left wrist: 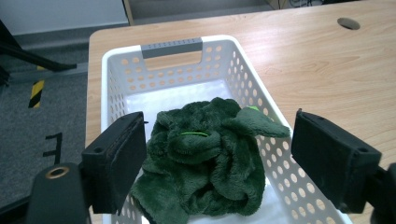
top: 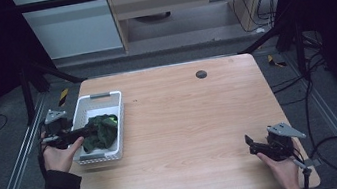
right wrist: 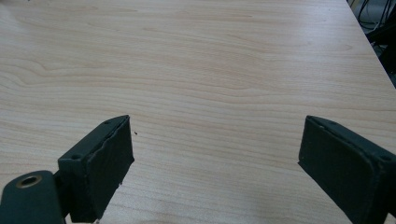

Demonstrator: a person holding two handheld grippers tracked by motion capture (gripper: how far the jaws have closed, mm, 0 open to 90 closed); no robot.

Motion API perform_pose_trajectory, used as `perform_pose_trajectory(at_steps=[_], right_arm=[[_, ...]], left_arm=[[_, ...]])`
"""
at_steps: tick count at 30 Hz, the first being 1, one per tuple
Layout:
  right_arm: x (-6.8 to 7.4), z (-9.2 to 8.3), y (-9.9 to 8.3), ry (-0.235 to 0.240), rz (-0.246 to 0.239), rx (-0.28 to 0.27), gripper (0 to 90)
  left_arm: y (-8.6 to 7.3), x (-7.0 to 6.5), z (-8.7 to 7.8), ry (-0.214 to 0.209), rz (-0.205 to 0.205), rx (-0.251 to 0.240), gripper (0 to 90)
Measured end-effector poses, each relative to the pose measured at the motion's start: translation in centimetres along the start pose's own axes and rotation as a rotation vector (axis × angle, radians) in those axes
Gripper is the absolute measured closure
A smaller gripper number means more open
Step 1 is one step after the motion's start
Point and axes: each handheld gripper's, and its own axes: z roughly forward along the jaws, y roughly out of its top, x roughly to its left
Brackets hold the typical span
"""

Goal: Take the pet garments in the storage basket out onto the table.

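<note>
Dark green plush cloth (left wrist: pixel 210 158) lay bunched in the white perforated basket (left wrist: pixel 243 70), toward its near end, and the basket stood by the table's (top: pixel 191 121) left edge. Your left gripper (left wrist: pixel 217 158) hung just above the basket's near rim with its jaws spread wide on either side of the heap, the pads clear of the pile, nothing pinched. Your right gripper (right wrist: pixel 212 158) sat near the table's front right corner, its jaws also spread over bare wood, well apart from the basket. The risk I judged from there: the cloth was a loose, folded mound, so a closing bite could catch only an outer flap and let the rest slide back or unroll as you lifted. The left pad (left wrist: pixel 116 158) stood close to the basket's side wall; if you came down off-centre, a jaw could snag the wall or a perforation and drag the light basket toward the table's left edge, where it had little margin. With the right gripper so far off, nothing steadied the basket.
</note>
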Motion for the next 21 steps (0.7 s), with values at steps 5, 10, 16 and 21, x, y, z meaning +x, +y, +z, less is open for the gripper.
perform_pose_trajectory(at_steps=[5, 10, 16, 21], right_arm=[[0.0, 0.0, 0.0, 0.004, 0.002, 0.004, 9.9], [0.0, 0.0, 0.0, 0.003, 0.0, 0.007, 9.8], [0.0, 0.1, 0.0, 0.005, -0.001, 0.01, 9.8], [0.0, 0.1, 0.0, 0.006, -0.003, 0.012, 9.7]], left_arm=[[0.4, 0.1, 0.9, 0.003, 0.015, 0.035, 15.3], [0.9, 0.0, 1.5, 0.025, 0.034, 0.07, 14.3], [1.2, 0.1, 2.1, 0.025, 0.03, 0.092, 12.8], [1.2, 0.0, 2.8, 0.031, 0.046, 0.128, 12.3]])
